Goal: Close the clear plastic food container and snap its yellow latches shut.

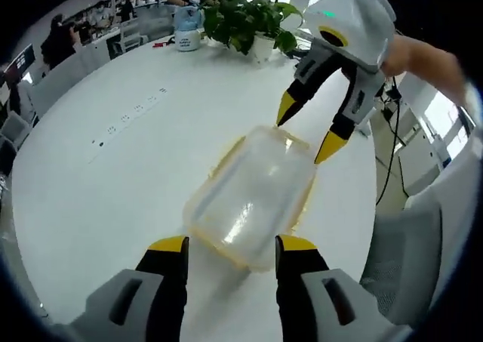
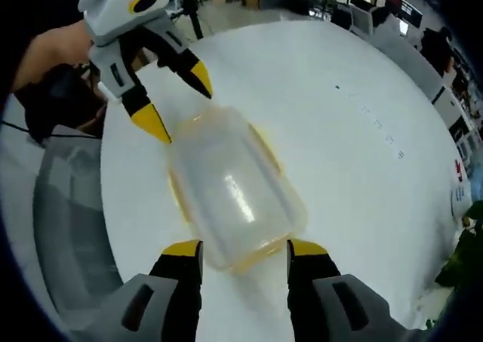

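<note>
While the clear plastic food container (image 1: 251, 206) lies lid-down-looking on the round white desk (image 1: 113, 191), both tools frame it from opposite ends. Seen in the left gripper view, the left hand-held gripper (image 1: 230, 248) stands open at 6 o'clock, its yellow-tipped jaws either side of the container's near end without clearly touching it. The right hand-held gripper (image 1: 306, 140) reaches in from 1 o'clock, also open, jaws spread around the far end. From the right gripper view the layout mirrors: its own jaws straddle the near end of the container (image 2: 234, 195), and the left tool (image 2: 181, 100) hangs at 11 o'clock.

Yellow latches (image 1: 226, 155) show as thin strips along the container's edges; whether any is snapped I cannot tell. My judgement of the risks: the light container may skate across the smooth desk if one side pushes unopposed, and a jaw tip could slip off a narrow latch. A potted plant (image 1: 249, 17) stands well apart.
</note>
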`<state>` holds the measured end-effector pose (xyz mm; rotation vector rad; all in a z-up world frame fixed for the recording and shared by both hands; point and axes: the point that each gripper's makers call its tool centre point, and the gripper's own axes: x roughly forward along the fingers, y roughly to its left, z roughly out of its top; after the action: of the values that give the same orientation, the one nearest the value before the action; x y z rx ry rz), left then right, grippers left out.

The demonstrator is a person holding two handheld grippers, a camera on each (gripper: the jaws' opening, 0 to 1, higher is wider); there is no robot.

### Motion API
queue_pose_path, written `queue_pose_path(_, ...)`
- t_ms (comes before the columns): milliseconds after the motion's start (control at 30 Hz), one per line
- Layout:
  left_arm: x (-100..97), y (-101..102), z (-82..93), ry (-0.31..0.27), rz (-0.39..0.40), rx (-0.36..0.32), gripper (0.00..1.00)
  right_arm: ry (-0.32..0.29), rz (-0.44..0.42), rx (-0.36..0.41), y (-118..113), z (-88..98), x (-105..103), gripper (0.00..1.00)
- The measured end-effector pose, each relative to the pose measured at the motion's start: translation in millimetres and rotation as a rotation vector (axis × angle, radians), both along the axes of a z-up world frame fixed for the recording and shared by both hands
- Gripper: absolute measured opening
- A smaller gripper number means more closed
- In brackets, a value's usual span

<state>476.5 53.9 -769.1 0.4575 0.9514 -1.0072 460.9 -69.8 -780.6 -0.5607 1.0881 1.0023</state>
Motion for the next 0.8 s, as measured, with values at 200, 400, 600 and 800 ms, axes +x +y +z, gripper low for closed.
queue_pose_path(200,0.7,-1.1,1.7,-0.017,-0.054,0.032,0.45,-0.007,0.053,-0.015,3.5,-0.2,0.2,0.44)
queue_pose_path(400,1.1,-1.6,1.2,-0.033,-0.126,0.068,0.45,-0.008,0.103,-0.022,6.2,-0.4,-0.6,0.44)
queue_pose_path(600,0.6,-8.0,2.8,-0.049,-0.191,0.078,0.44,-0.008,0.138,-0.027,6.6,-0.8,-1.4,0.43)
queue_pose_path(800,0.7,-14.7,3.1,-0.075,-0.249,0.098,0.42,-0.013,0.168,-0.033,8.4,-2.1,0.1,0.42)
